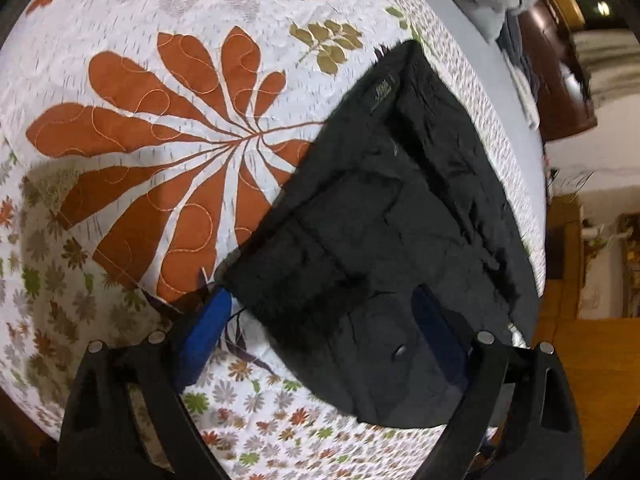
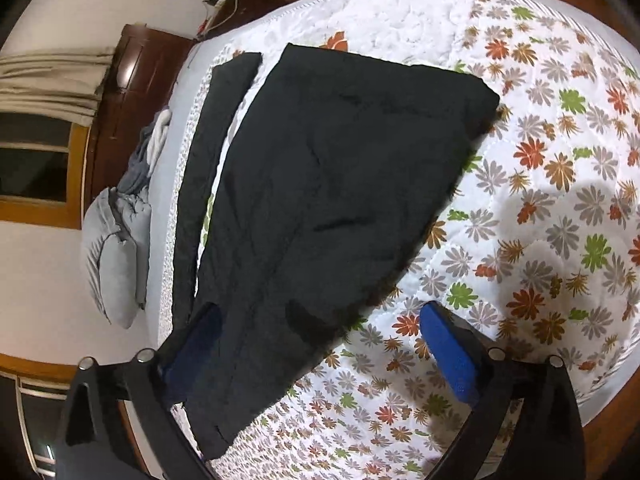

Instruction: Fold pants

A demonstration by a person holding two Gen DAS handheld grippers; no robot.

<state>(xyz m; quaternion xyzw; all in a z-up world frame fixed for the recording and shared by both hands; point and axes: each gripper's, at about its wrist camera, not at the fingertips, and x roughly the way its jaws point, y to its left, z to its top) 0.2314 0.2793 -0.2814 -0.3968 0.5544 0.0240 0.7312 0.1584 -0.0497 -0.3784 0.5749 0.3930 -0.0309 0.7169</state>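
While spread: pants [image 2: 328, 184] lie dark and partly folded on the quilted bed [image 2: 560, 200], giving each tool a near edge.
Left gripper [image 1: 324, 332]: jaws released, straddling the waistband.
Right gripper [image 2: 324, 344]: jaws released, fabric between, ungripped.

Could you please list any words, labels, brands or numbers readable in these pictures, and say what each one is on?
No text can be read.
A small pale mark or label on the black pants, near their far edge in the left wrist view: too small and blurred to read.
The floral bedspread carries patterns only.
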